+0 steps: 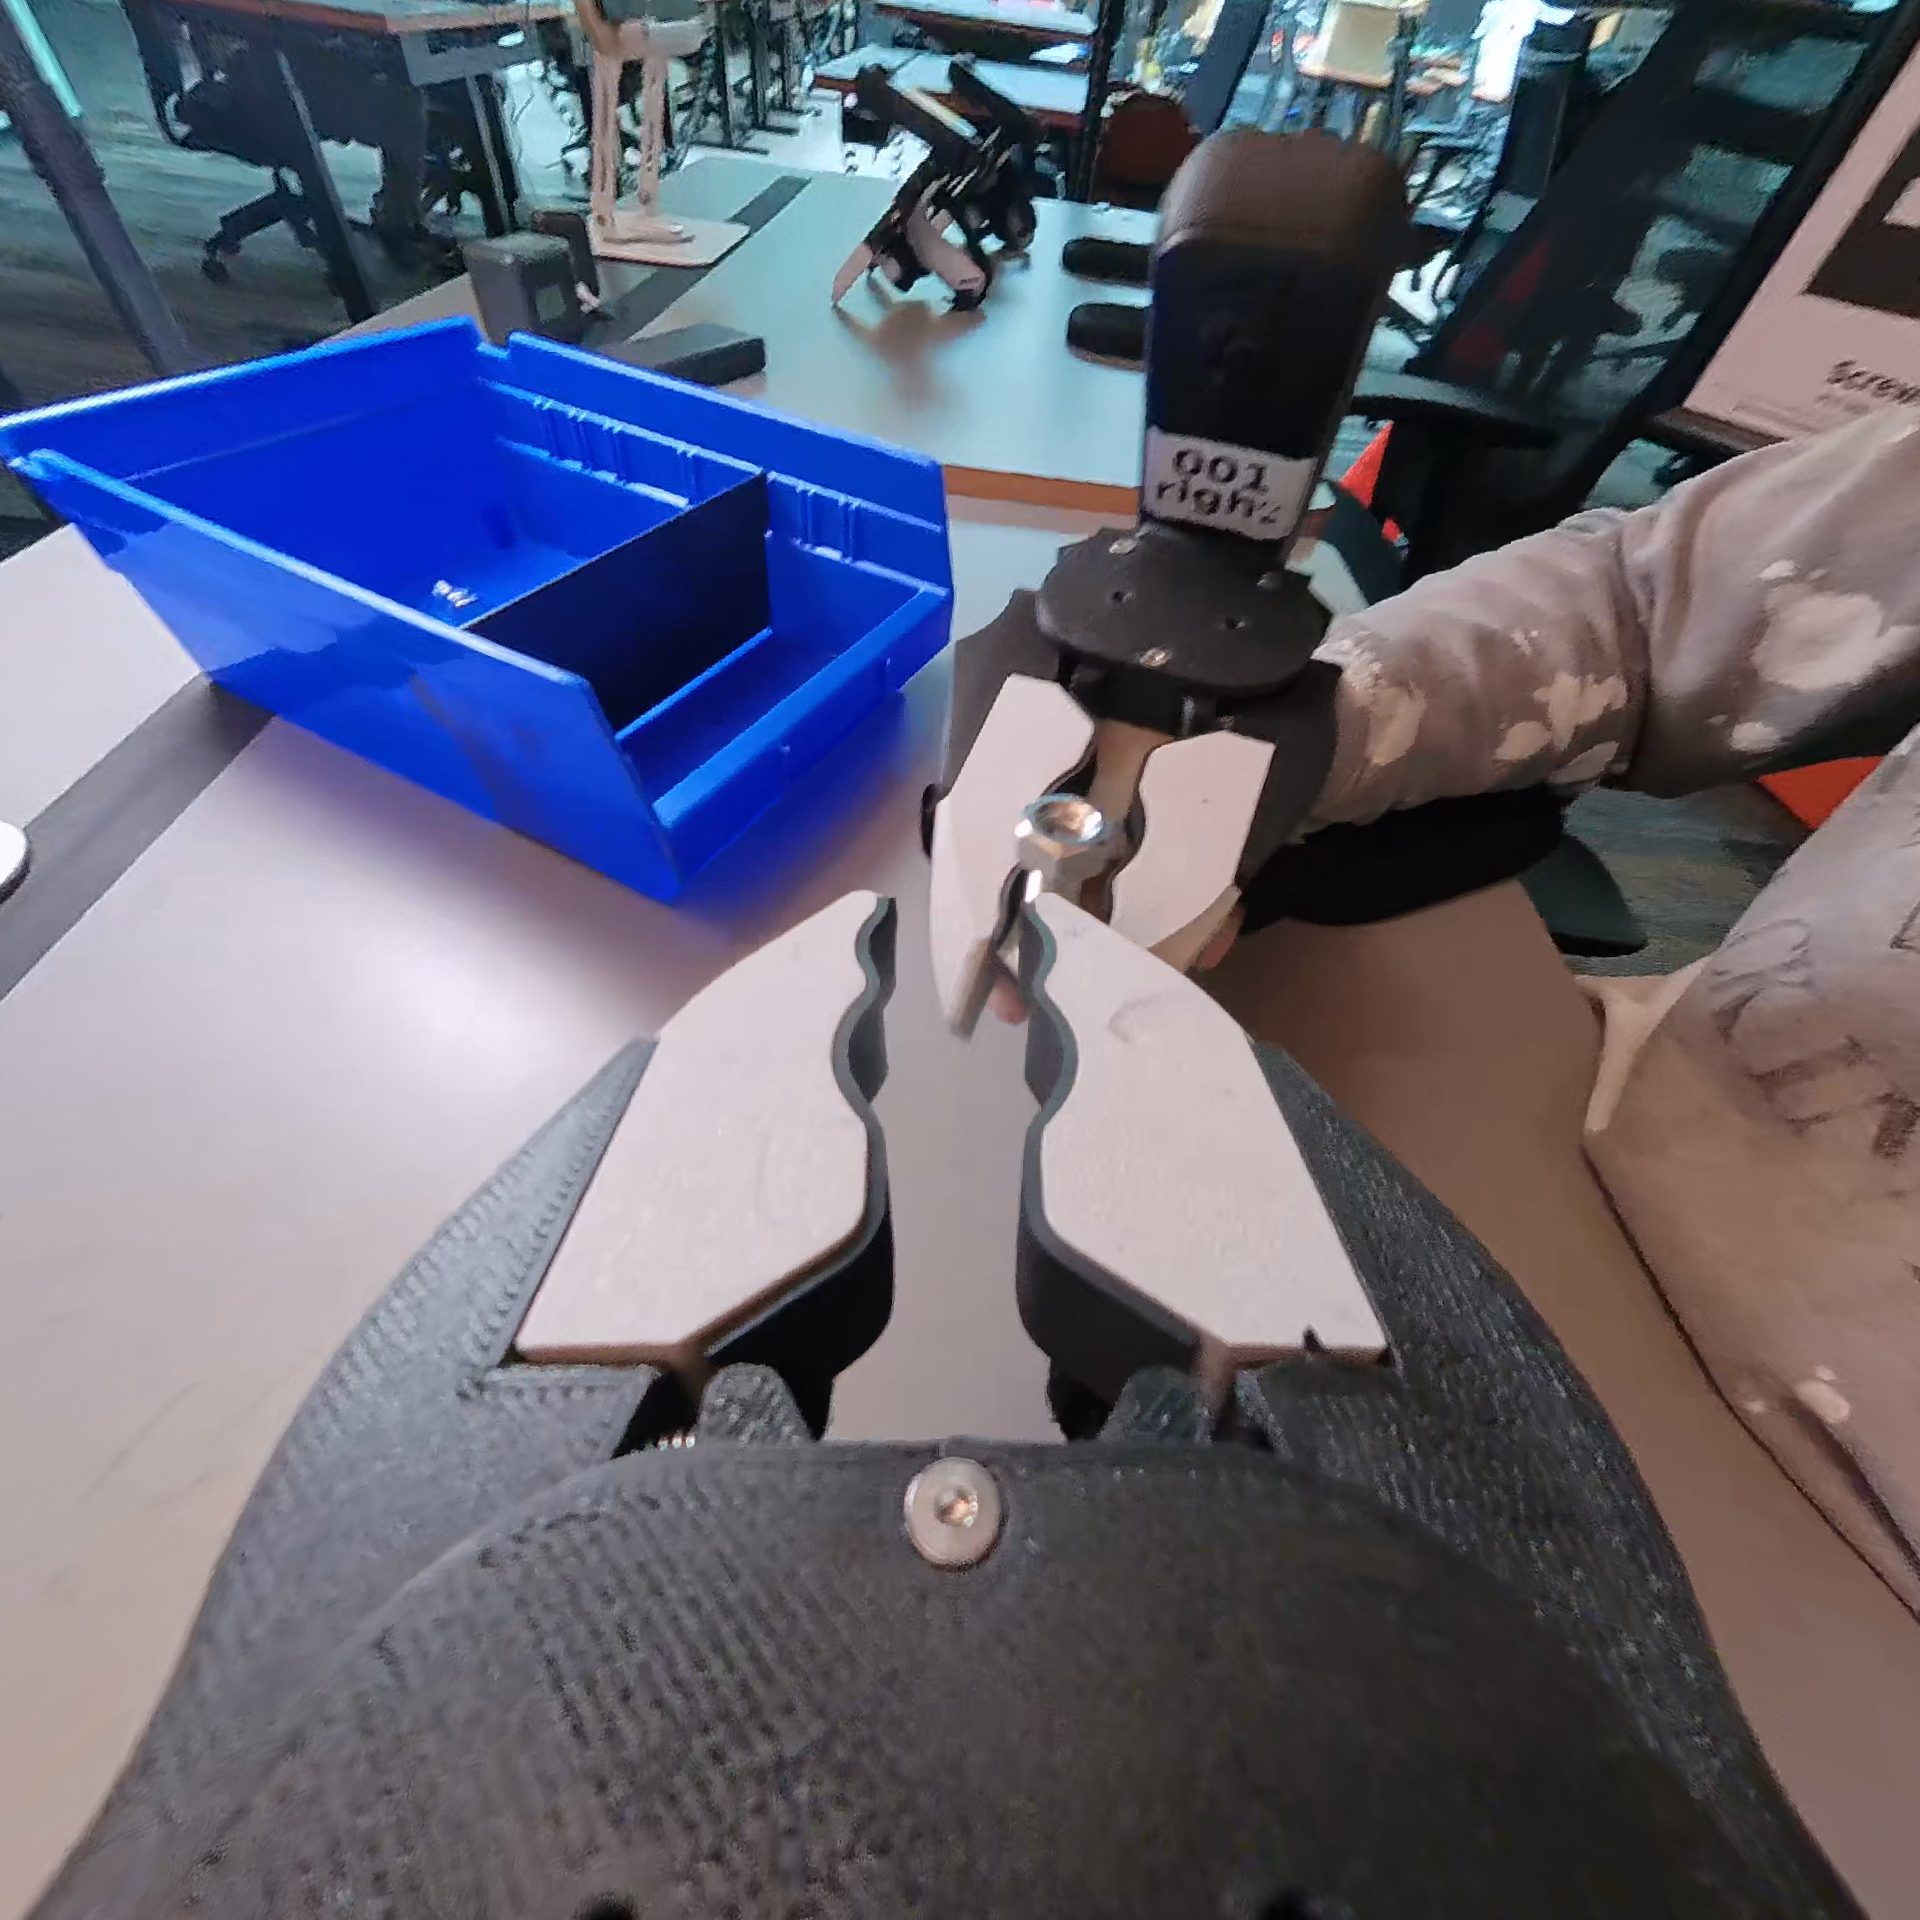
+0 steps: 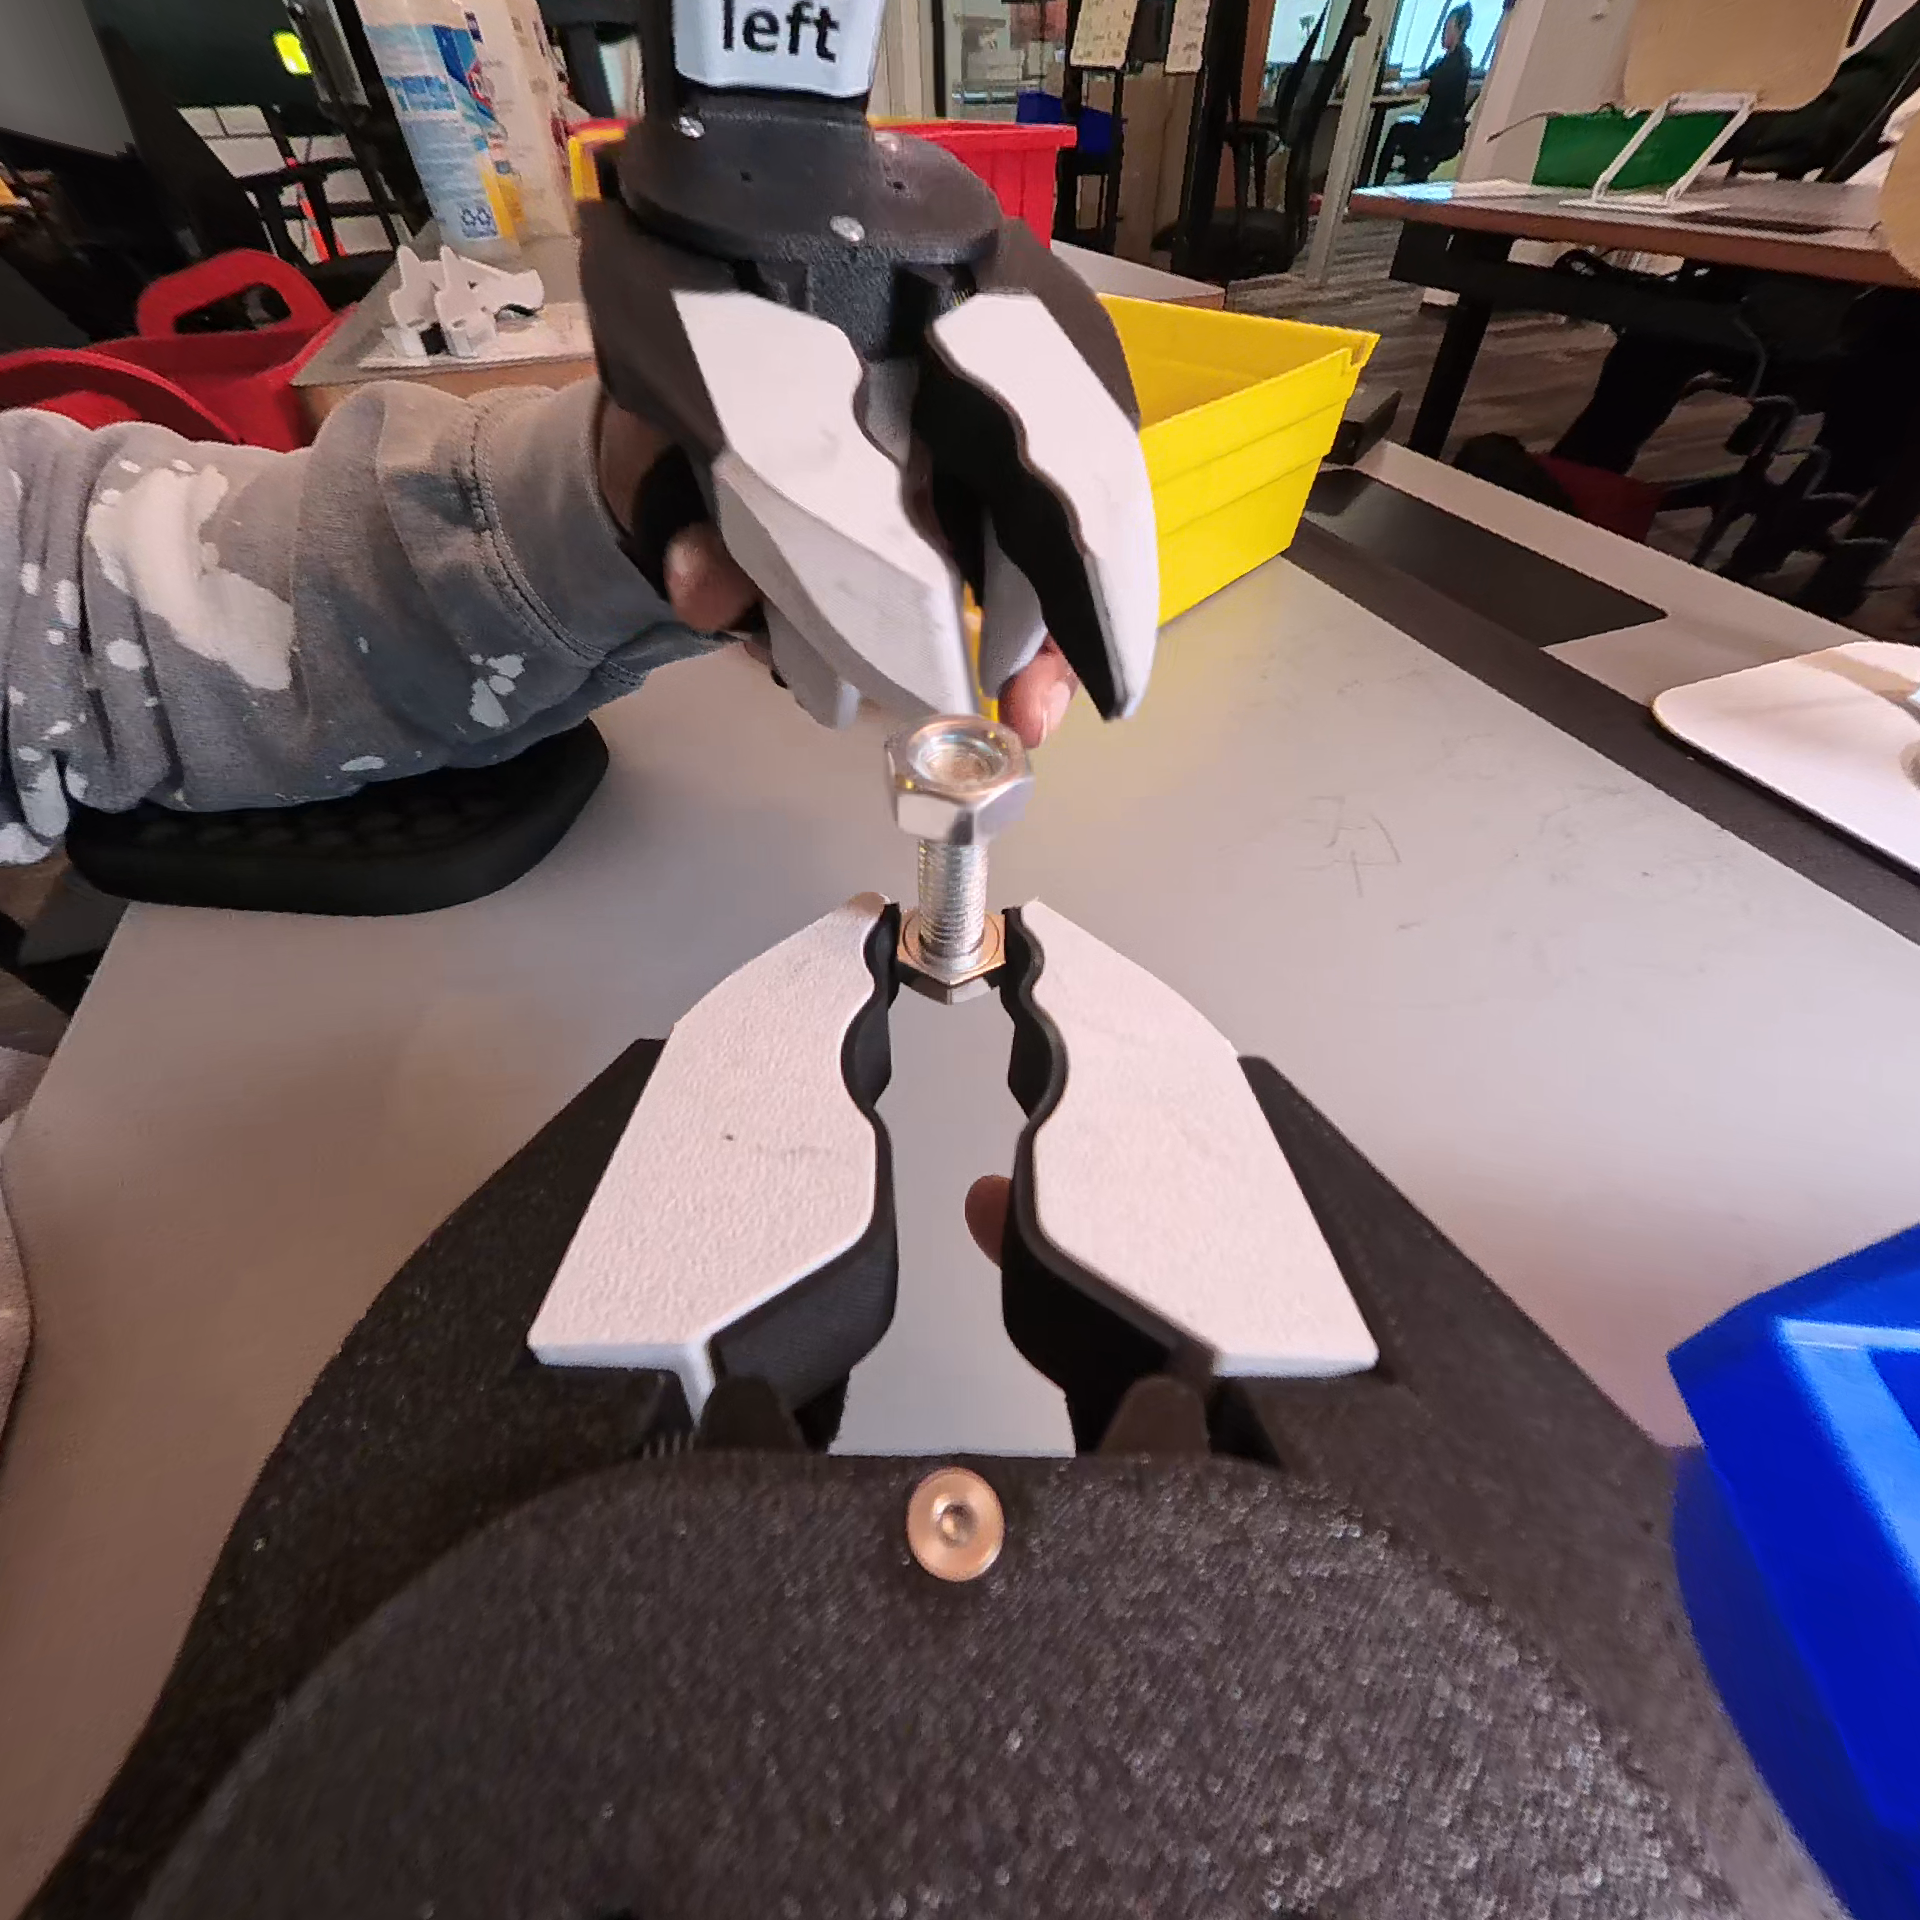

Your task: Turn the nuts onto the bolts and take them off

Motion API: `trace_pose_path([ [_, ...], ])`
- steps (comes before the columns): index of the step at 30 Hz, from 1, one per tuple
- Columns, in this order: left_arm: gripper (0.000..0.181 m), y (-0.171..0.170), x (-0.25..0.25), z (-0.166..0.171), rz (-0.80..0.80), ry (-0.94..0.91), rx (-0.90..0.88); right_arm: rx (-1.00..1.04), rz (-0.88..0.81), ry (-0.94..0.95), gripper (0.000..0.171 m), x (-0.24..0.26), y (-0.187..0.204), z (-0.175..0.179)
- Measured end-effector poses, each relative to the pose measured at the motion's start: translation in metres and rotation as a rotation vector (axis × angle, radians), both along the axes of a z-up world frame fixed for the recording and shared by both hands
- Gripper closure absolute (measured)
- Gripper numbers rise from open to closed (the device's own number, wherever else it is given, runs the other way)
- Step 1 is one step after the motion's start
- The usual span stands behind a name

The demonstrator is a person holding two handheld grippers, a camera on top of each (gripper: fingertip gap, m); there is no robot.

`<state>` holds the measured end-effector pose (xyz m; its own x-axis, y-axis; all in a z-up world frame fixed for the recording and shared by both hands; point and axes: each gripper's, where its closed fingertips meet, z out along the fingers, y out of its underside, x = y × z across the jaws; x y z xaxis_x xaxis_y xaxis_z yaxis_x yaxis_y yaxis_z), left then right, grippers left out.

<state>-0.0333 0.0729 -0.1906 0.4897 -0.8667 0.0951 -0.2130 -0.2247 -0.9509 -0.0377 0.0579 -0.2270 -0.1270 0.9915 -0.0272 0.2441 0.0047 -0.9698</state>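
Two labelled claws: right claw [image 2: 951,940] gripping bolt [image 2: 949,894]

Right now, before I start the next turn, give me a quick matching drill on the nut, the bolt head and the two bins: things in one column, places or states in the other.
Things:
1. nut
2. bolt head
3. blue bin
4. yellow bin

Places or states:
a. on the table behind the left gripper
b. clamped between the right gripper fingertips
c. free, just off the tips of the open left gripper
d. split by a dark divider

Pairs: 1-b, 2-c, 3-d, 4-a
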Motion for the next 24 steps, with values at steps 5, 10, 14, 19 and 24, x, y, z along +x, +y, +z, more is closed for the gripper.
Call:
trace_pose_path([
  [5,0.153,-0.004,0.011,0.0,-0.029,-0.009,-0.001,-0.002,-0.004,-0.009,0.153,-0.001,0.0,-0.002],
  [10,0.163,0.007,-0.003,-0.002,0.052,0.008,-0.008,0.002,-0.001,0.01,0.153,0.0,0.0,0.002],
  [14,0.149,-0.006,0.01,0.006,-0.038,-0.035,-0.005,-0.008,-0.013,-0.01,0.153,-0.001,0.003,-0.002],
  [19,0.172,0.012,0.0,-0.003,0.092,0.025,-0.009,-0.013,-0.005,0.007,0.153,0.0,0.002,0.0],
  [24,0.158,0.005,0.0,0.005,0.041,-0.032,-0.001,-0.008,-0.017,0.002,0.153,0.0,0.004,0.0],
])
